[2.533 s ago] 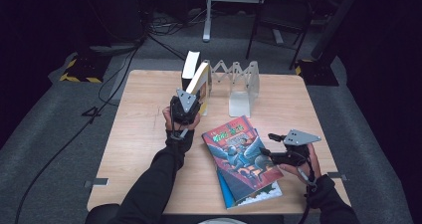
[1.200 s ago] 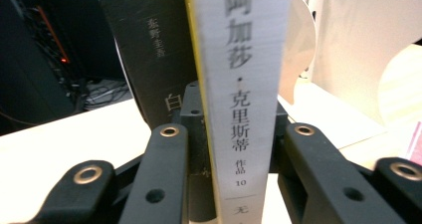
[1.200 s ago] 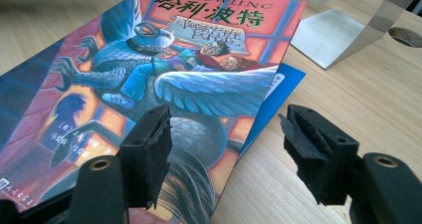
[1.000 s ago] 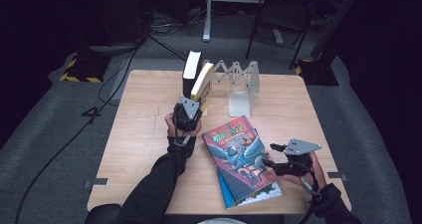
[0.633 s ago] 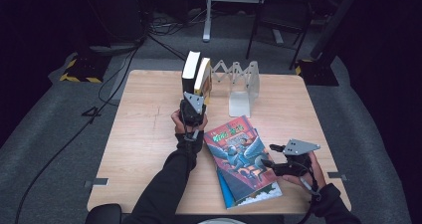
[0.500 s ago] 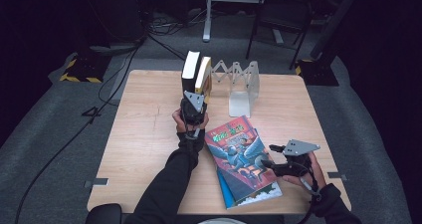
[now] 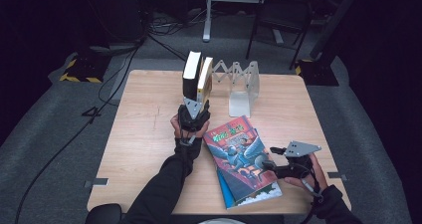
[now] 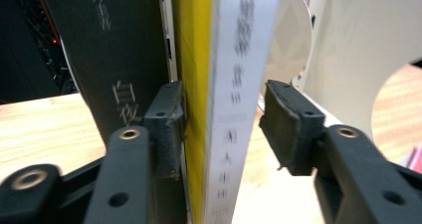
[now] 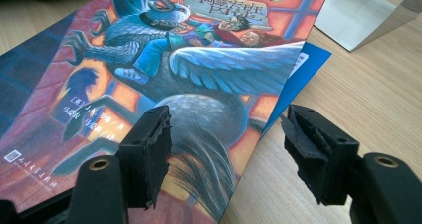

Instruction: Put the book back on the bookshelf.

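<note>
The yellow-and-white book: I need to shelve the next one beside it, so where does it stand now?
In the high view the yellow-and-white book stands upright at the table's far edge, between the black book and the white bookend rack.

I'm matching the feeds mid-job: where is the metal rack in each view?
High view: the rack stands near the table's far edge, just right of the yellow book.
Left gripper view: the rack is the pale plates at the upper right, behind the yellow book.
Right gripper view: the rack shows as a flat grey plate in the top right corner.
Shared landmark: the wooden table.
</note>
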The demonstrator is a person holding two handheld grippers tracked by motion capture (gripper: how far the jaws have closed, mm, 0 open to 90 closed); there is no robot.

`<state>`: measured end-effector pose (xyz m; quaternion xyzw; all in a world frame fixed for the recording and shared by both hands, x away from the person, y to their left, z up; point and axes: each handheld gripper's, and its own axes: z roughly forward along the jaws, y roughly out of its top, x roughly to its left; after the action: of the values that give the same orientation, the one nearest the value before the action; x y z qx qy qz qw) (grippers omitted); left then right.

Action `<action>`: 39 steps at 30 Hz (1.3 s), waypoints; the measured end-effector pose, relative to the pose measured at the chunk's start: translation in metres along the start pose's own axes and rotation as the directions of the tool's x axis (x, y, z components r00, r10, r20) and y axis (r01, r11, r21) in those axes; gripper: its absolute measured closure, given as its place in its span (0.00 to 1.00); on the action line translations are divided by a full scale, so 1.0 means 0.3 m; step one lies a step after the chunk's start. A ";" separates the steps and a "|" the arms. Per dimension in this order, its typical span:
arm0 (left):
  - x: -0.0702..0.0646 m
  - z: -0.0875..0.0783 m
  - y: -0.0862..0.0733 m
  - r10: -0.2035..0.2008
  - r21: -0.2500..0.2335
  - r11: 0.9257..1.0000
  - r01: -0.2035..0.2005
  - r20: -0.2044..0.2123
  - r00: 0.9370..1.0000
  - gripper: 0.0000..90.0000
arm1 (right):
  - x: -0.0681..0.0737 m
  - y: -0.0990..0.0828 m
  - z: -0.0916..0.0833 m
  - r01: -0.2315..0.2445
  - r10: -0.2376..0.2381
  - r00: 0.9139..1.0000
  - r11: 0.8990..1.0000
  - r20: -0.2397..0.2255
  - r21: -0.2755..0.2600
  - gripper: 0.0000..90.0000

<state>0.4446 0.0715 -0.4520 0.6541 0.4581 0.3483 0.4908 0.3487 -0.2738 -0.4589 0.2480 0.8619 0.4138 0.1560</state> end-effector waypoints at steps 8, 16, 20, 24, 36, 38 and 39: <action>0.054 -0.071 -0.016 0.106 0.093 0.988 -0.125 0.184 0.977 0.46 | 0.001 -0.013 -0.015 -0.009 0.009 1.000 1.000 -0.005 -0.004 0.39; 0.097 -0.125 -0.050 0.155 0.139 0.970 -0.199 0.276 0.949 0.52 | 0.005 -0.022 -0.023 -0.019 0.019 1.000 1.000 -0.009 -0.007 0.39; 0.105 -0.118 -0.061 0.168 0.142 0.966 -0.215 0.285 0.944 0.61 | 0.004 -0.022 -0.021 -0.022 0.022 1.000 1.000 -0.008 -0.007 0.38; 0.109 -0.104 -0.076 0.189 0.156 0.959 -0.239 0.281 0.941 0.75 | 0.005 -0.023 -0.022 -0.018 0.018 1.000 1.000 -0.007 -0.009 0.39; 0.093 -0.068 -0.086 0.230 0.164 0.948 -0.273 0.239 0.943 0.85 | 0.003 -0.024 -0.019 -0.022 0.022 1.000 1.000 -0.010 -0.012 0.38; 0.100 -0.074 -0.083 0.222 0.161 0.951 -0.264 0.240 0.945 0.85 | 0.004 -0.024 -0.020 -0.019 0.019 1.000 1.000 -0.007 -0.011 0.38; 0.106 -0.080 -0.079 0.225 0.159 0.951 -0.266 0.238 0.945 0.85 | 0.004 -0.024 -0.020 -0.019 0.019 1.000 1.000 -0.009 -0.012 0.38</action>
<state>0.4276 0.1116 -0.4681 0.7840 0.3472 0.2885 0.4262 0.3428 -0.2810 -0.4609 0.2535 0.8576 0.4217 0.1498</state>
